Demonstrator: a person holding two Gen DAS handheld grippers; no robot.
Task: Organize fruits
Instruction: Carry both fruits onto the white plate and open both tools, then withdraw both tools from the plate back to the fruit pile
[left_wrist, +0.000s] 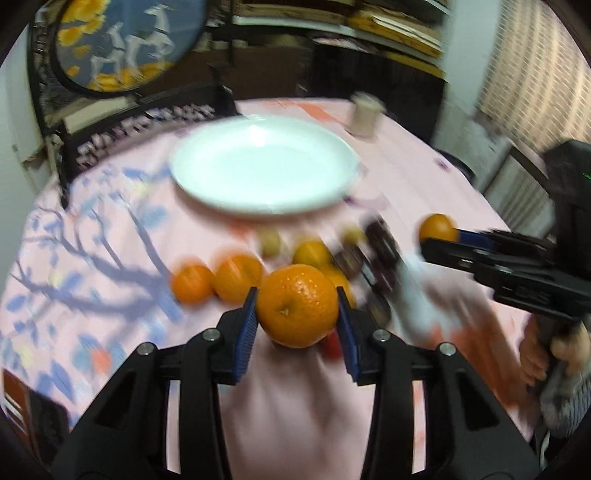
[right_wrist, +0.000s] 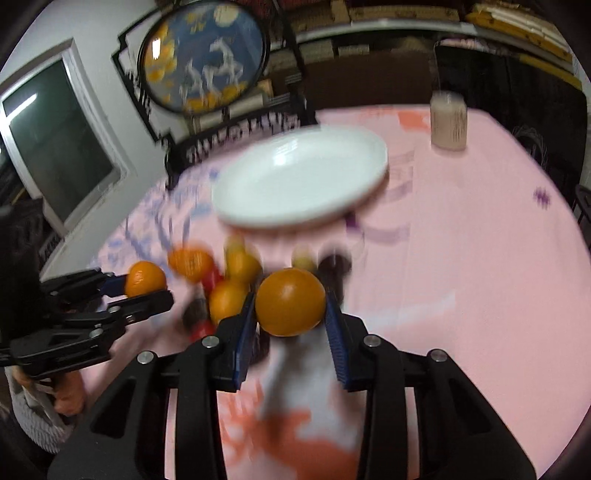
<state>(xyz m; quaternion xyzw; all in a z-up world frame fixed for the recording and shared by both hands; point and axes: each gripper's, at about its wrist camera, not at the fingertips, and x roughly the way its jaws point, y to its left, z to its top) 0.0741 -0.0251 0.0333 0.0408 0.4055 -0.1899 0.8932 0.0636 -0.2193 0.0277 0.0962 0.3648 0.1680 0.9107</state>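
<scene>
My left gripper (left_wrist: 297, 306) is shut on an orange (left_wrist: 297, 304) held above the pink tablecloth; it also shows at the left of the right wrist view (right_wrist: 147, 288), holding that orange (right_wrist: 145, 278). My right gripper (right_wrist: 290, 304) is shut on another orange (right_wrist: 290, 301); in the left wrist view it (left_wrist: 439, 236) reaches in from the right with its orange (left_wrist: 437, 228). A white plate (left_wrist: 264, 164) (right_wrist: 301, 177) lies beyond, with nothing on it. Several oranges (left_wrist: 238, 277) (right_wrist: 227, 299), small yellowish fruits (left_wrist: 269, 240) and dark fruits (left_wrist: 380, 240) lie blurred on the cloth.
A pale cup (left_wrist: 365, 114) (right_wrist: 448, 120) stands at the table's far side, right of the plate. A dark carved chair back (left_wrist: 147, 122) and a round deer picture (left_wrist: 125, 40) stand behind the table. A red item (right_wrist: 203, 328) lies among the fruits.
</scene>
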